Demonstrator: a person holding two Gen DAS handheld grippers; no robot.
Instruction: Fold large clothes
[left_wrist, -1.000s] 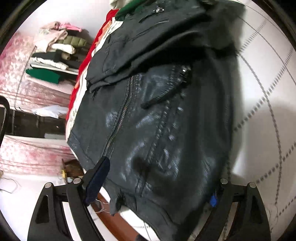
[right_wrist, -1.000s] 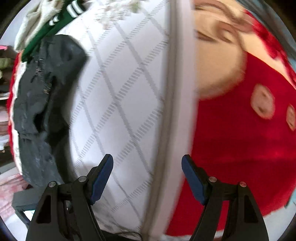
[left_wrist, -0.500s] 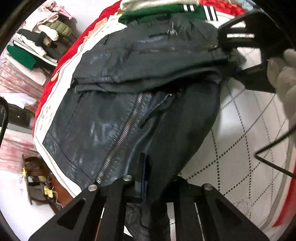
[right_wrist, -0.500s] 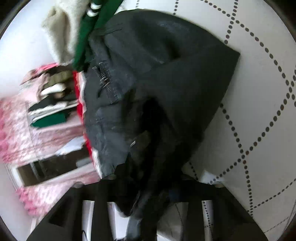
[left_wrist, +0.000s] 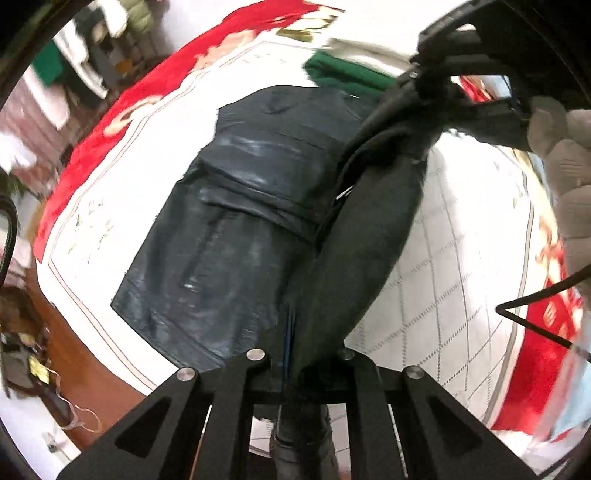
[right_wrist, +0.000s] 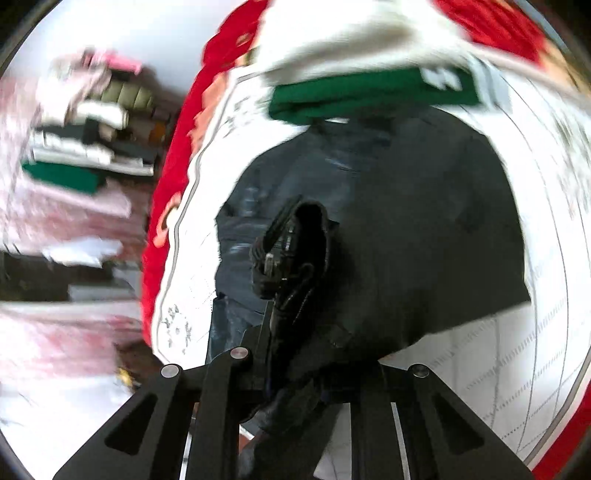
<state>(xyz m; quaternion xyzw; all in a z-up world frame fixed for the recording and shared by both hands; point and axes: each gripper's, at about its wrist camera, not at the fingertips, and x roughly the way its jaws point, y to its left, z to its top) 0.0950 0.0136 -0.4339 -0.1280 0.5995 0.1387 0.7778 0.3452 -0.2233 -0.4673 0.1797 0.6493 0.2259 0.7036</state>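
– What sort of place is this?

– A bedroom in a home, going by the bed (left_wrist: 436, 295): a white quilted cover with a diamond stitch pattern, edged in red blanket (left_wrist: 122, 110) with a cream print.

– Anything besides the bed?

– Folded clothes (right_wrist: 85, 122) stacked in open shelving on the far side, beside pink patterned fabric (right_wrist: 55, 218), perhaps a curtain; that view is blurred. More garments lie at the head of the bed, a green one (right_wrist: 369, 92) among them. Brown floor (left_wrist: 77, 373) shows beside the mattress.

Shelved clothes (right_wrist: 85, 122) blurred beyond telling
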